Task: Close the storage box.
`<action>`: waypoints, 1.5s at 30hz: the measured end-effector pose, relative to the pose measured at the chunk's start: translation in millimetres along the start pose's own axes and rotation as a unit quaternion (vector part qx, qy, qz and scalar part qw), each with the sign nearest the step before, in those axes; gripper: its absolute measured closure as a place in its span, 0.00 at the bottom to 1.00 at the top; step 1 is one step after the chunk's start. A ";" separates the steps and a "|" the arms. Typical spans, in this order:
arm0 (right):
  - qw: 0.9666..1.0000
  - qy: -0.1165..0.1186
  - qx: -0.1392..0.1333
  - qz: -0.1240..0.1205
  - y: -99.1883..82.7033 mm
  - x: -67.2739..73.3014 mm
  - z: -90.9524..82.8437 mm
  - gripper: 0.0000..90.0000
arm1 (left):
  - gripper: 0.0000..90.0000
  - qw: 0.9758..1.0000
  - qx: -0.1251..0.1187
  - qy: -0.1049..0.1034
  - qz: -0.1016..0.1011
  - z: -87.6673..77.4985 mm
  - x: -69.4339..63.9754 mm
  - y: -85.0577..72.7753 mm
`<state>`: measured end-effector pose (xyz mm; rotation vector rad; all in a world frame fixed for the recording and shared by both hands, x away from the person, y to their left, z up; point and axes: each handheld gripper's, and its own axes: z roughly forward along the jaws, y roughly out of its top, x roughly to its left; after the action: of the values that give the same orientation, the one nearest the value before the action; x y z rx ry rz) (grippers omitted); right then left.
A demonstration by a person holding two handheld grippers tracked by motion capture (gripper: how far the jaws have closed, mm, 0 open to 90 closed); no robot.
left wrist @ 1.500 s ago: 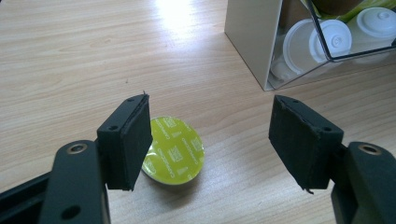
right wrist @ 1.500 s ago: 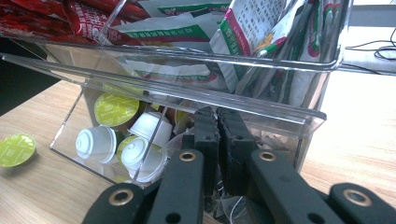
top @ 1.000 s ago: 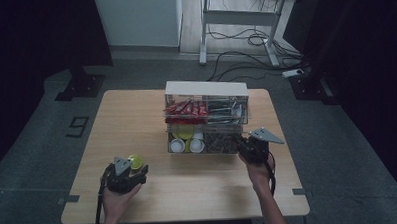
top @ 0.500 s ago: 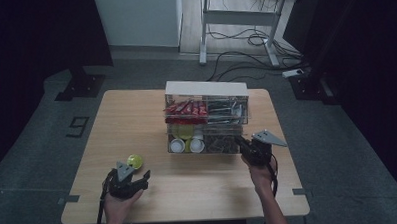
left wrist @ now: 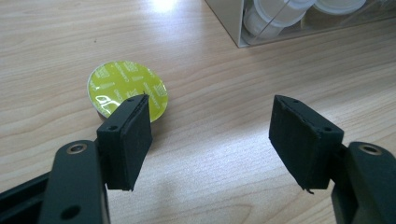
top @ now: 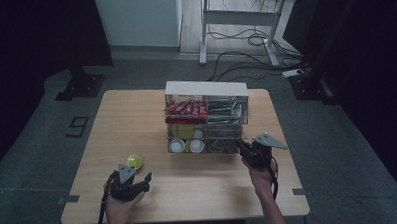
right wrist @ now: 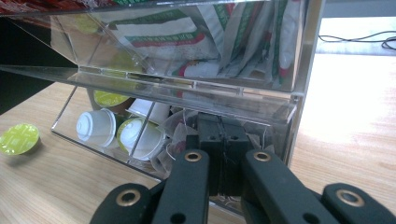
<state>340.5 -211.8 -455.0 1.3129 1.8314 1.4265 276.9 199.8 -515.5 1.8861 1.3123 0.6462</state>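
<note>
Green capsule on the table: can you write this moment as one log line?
green capsule: on table, free | left hand-held gripper: open beside it | right hand-held gripper: shut at clear organizer front

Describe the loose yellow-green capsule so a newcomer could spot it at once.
Start at the clear organizer mid-table, then look toward its front left corner. There the capsule lies alone on bare wood, just ahead of the open left claw. Unlike the others, it's outside the box, showing a yellow-green foil lid.

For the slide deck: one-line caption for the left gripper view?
Open left gripper above the wooden table, a green coffee pod just beyond one jaw.
</note>
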 end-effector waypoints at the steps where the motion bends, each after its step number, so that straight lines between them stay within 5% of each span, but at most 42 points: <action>1: 1.000 0.000 0.000 0.002 -1.4 0.0 0.0 0.99 | 0.34 1.000 0.001 0.000 0.000 -0.1 0.2 -0.8; 27: 1.000 -0.011 0.019 0.010 -36.5 -9.6 -2.1 0.99 | 0.34 1.000 0.011 -0.009 -0.004 -4.7 0.0 -12.3; 45: 0.998 -0.015 0.058 0.010 -61.9 -12.7 7.7 0.98 | 0.34 1.000 0.009 -0.007 -0.008 -5.3 0.8 -14.9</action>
<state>327.8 -219.5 -516.9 1.4055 1.9123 1.3207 264.7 205.1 -524.2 1.8881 1.3277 0.6148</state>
